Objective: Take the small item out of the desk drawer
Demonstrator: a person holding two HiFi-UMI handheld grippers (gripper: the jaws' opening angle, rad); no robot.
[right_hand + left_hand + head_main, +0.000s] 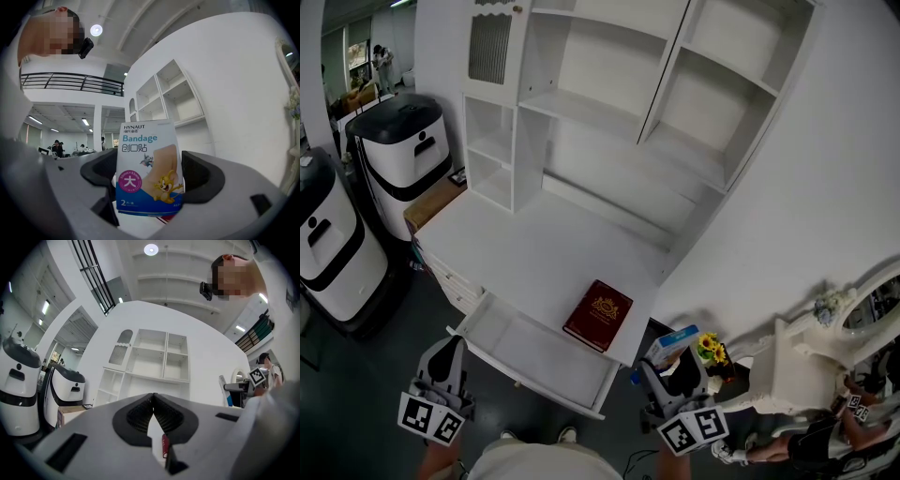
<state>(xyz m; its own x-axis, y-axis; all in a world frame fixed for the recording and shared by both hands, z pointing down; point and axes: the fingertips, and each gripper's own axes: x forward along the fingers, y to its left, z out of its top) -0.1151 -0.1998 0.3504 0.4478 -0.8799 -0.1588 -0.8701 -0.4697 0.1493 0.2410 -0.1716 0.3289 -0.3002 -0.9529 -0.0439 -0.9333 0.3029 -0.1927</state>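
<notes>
The white desk's drawer (pixel 525 339) stands pulled out, and its bare floor looks empty. A dark red book (pixel 598 315) lies on the desk top just behind it. My right gripper (pixel 676 364) is off the desk's right front corner, shut on a small blue-and-white bandage box (pixel 672 344). That box (pixel 149 168) stands upright between the dark fingers (pixel 202 176) in the right gripper view. My left gripper (pixel 443 356) hangs by the drawer's left front corner. Its jaws meet at the tips (pixel 153 400) with nothing between them; the red book (pixel 165 446) shows through the gap below.
A white hutch with open shelves (pixel 609 84) rises at the back of the desk. Two white-and-black machines (pixel 403 155) and a cardboard box (pixel 431 202) stand to the left. To the right are yellow flowers (pixel 710 349), an ornate white chair (pixel 802 361) and a person (pixel 844 427).
</notes>
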